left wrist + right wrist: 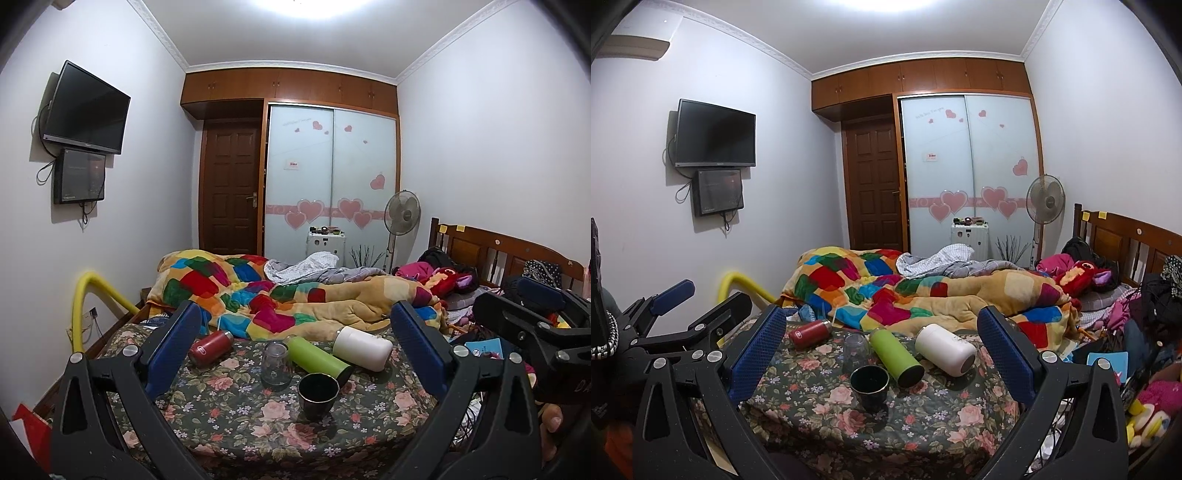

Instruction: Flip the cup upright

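A dark cup (pixel 317 395) stands upright, mouth up, on the floral bedspread (pixel 229 406); it also shows in the right wrist view (pixel 870 386). Behind it a clear glass (pixel 275 365) (pixel 855 350) stands mouth down. A green bottle (pixel 318 356) (pixel 895 356), a white cup (pixel 363 347) (pixel 945 354) and a red bottle (pixel 210 347) (pixel 809 334) lie on their sides. My left gripper (pixel 295 347) is open and empty, short of the cups. My right gripper (pixel 882 350) is open and empty, also short of them; it shows at the right in the left view (pixel 532 314).
A bunched patchwork quilt (pixel 295 295) lies right behind the cups. A yellow foam-wrapped rail (pixel 96 299) stands at the bed's left. Clothes, toys and a blue booklet (pixel 1106 363) clutter the right side by the wooden headboard (pixel 1126 240).
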Demonstrator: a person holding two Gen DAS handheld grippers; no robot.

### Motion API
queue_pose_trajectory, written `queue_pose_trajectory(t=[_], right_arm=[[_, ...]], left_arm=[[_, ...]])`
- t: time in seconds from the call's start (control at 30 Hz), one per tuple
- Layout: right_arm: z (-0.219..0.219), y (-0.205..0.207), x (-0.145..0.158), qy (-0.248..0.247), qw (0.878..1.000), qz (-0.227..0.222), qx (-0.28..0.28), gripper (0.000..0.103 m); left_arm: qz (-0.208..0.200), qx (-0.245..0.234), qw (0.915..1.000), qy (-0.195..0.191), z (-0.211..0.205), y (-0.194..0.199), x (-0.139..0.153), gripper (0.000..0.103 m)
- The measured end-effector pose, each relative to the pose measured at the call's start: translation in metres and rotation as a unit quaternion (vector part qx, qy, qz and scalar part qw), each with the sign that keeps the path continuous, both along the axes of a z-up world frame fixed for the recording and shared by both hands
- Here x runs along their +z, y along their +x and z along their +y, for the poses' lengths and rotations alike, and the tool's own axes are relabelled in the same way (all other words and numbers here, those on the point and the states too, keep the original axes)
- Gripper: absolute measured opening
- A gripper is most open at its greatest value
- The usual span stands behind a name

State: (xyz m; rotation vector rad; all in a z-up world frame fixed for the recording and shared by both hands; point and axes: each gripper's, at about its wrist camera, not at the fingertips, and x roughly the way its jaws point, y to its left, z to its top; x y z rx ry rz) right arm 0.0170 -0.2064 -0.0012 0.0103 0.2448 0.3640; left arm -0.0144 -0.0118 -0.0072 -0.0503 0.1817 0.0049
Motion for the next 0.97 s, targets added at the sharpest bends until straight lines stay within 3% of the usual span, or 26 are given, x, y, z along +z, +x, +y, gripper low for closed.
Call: queue_pose_trajectory(t=[0.97], right_arm=[[-0.0002, 0.0045, 0.0006, -0.002, 1.0, 0.004, -0.003, 0.103]], left_arm=[[-0.002, -0.005, 1.0, -0.008, 0.0089, 0.0009, 0.0003, 0.103]])
